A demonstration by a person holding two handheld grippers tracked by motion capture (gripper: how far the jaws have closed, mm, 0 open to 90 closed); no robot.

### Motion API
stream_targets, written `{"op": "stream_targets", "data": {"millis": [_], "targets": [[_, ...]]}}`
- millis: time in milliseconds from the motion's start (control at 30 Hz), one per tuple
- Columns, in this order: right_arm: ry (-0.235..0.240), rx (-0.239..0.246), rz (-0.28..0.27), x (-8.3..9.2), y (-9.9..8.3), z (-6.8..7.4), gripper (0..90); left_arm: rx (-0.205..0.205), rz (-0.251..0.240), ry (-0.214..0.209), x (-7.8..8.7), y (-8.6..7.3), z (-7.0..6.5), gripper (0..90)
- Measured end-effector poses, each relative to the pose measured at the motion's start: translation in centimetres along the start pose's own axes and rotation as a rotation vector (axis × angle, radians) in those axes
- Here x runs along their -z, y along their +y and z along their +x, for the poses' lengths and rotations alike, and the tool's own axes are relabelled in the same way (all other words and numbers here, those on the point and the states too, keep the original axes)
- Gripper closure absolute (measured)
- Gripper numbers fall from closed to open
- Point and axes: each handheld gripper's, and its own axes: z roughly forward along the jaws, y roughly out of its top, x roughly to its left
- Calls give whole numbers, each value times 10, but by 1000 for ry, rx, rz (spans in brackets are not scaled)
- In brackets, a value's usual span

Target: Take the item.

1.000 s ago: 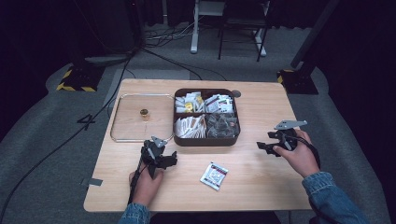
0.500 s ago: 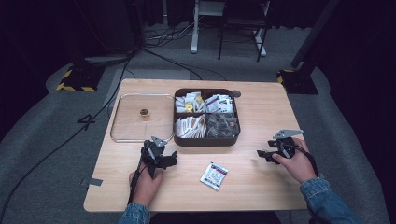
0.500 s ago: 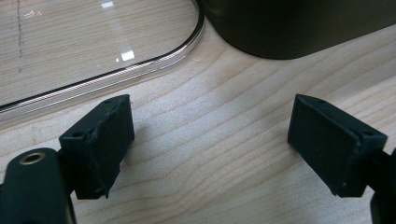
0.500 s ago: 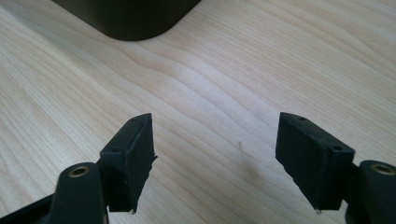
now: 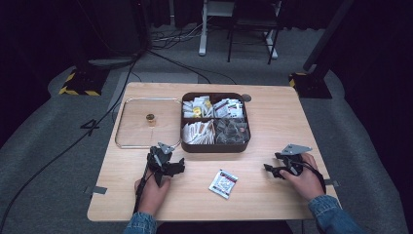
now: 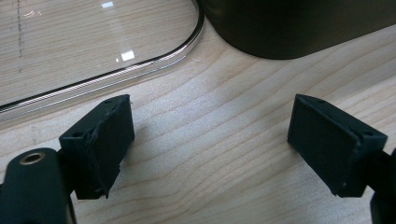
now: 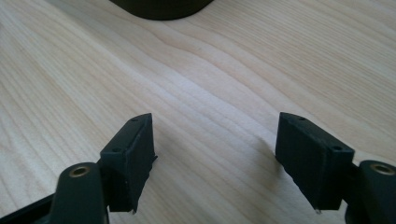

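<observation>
Resting low over the table (image 5: 272, 204), we hold both grippers empty. Our left gripper (image 5: 168, 165) sits near the box's front left corner, jaws spread wide, with bare wood between them and the lid's (image 5: 127, 141) metal rim just ahead in the left gripper view. Our right gripper (image 5: 273, 169) hovers near the table's right side, jaws also spread, nothing between them but wood grain in the right gripper view.

We take the packet (image 5: 223, 183) as our thing: it lies flat on the table between the two grippers, in front of the box (image 5: 215, 146), apart from both. The box holds four compartments of sachets, and the glass lid lies to its left with its knob (image 5: 150, 118) up.

We judge the next move to be a reach for the packet, and that is where trouble may come. It lies flat and thin, so jaws coming straight down may close on the table and only slide it away. If we push from one side, it may skate toward the table's front edge. A tip that digs under too hard may crease or tear the wrapper. Our left gripper sits close to the lid and the box wall, so a careless swing there may knock the lid or shove the box. Dropping the packet from too high may land it on a divider or in the wrong compartment.
</observation>
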Motion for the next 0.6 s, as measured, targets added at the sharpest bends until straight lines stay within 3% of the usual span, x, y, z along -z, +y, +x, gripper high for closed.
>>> {"op": "stream_targets", "data": {"millis": [100,200,333,600], "targets": [[2,-6,-24,0,-3,4,271,-1,-1,0,0,0,0,150],[12,-37,-40,-3,-6,6,193,-3,0,-1,0,0,0,150],[43,-3,-22,-6,-4,8,77,-1,-1,0,0,0,0,150],[45,1,-15,-7,-3,10,55,-3,-1,0,0,0,0,150]]}}
